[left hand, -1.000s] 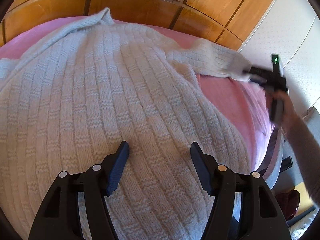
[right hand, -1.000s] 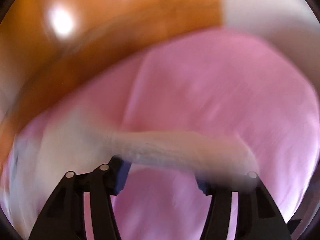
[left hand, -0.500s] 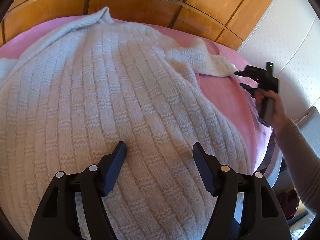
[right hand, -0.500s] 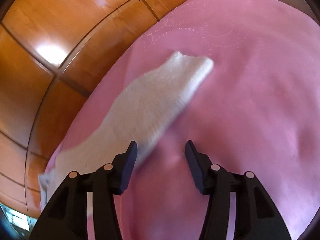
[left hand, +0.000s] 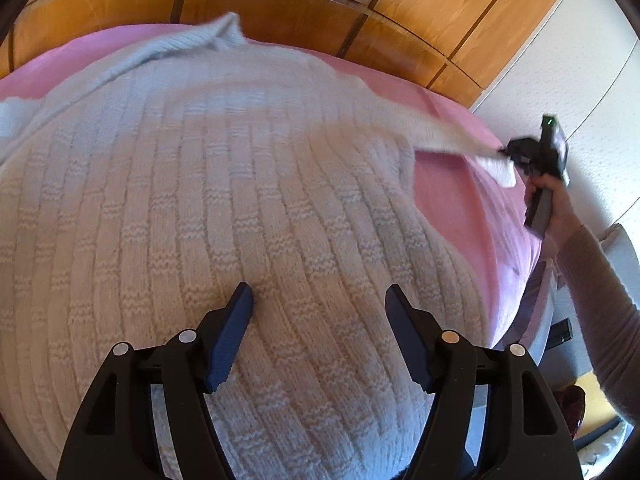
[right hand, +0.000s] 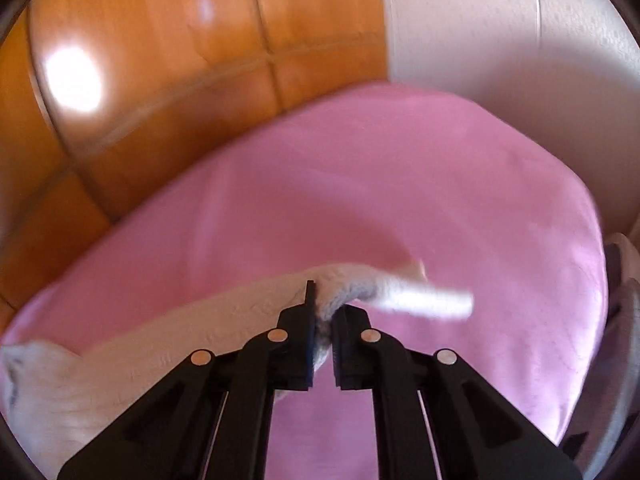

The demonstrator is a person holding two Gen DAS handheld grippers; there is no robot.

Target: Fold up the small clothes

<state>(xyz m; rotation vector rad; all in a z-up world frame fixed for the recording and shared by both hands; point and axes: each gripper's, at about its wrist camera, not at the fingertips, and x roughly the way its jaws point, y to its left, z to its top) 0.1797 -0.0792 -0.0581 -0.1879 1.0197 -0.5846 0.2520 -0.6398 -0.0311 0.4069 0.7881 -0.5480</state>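
Right gripper point(right hand: 322, 320) has just clamped the white knit sweater's sleeve point(right hand: 352, 284) — left gripper point(left hand: 318, 304) hovers wide over the sweater body point(left hand: 200, 200), gripping nothing.

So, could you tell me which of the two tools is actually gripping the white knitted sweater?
The right tool: shut on the white knitted sweater's sleeve. The left tool stands open.

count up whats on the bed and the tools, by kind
white knit sweater: 1
pink bedspread: 1
tools: 2, left tool open over the sweater, right tool shut on the sweater sleeve
total: 4
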